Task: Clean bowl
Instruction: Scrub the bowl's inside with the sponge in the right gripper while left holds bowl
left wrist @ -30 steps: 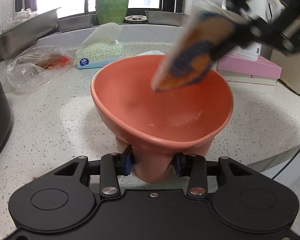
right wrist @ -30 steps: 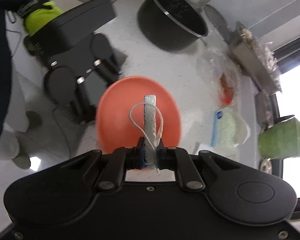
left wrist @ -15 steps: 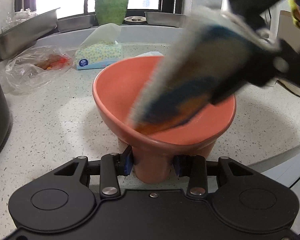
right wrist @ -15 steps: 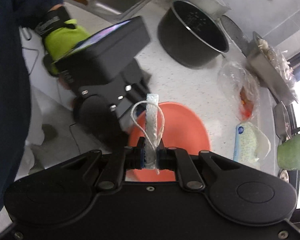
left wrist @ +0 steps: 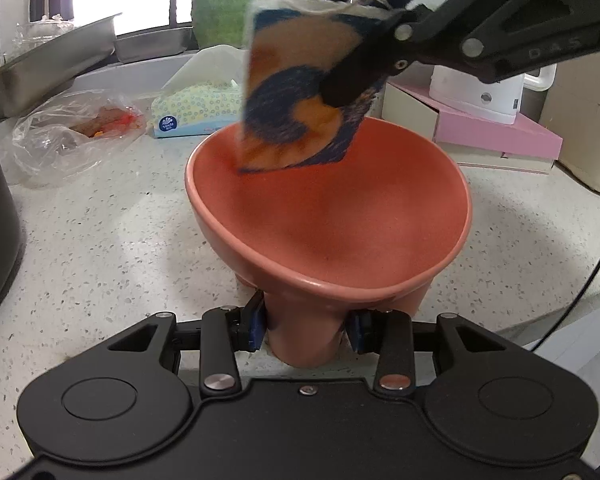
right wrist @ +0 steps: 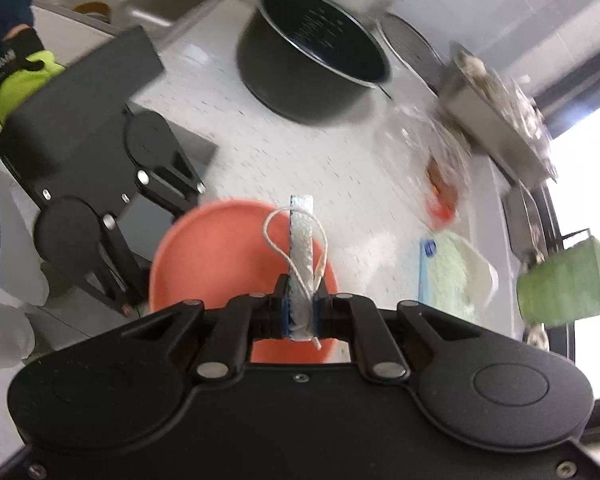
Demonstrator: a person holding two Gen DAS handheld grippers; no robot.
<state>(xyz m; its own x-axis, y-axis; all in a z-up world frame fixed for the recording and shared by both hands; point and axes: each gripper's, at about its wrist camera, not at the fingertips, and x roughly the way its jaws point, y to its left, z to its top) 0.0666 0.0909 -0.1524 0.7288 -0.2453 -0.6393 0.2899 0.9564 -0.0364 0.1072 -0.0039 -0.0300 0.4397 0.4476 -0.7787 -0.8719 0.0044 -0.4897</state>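
Bowl [left wrist: 328, 216] smooth matt salmon ceramic, scrub pad [left wrist: 300, 92] coarse fuzzy fibre, countertop [left wrist: 100, 240] polished speckled stone, tray [left wrist: 40, 68] at upper left brushed metal, bag [left wrist: 72, 132] thin glossy clear plastic.

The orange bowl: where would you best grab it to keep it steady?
By its narrow foot, from the near side, as the left gripper does: the bowl flares wide above, but the base fits between the fingers and leaves the inside free.

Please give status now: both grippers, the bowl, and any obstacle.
Left gripper shut on bowl foot. Right gripper shut on sponge, at the far rim. Nothing blocking; tissue box and plastic bag stand apart.
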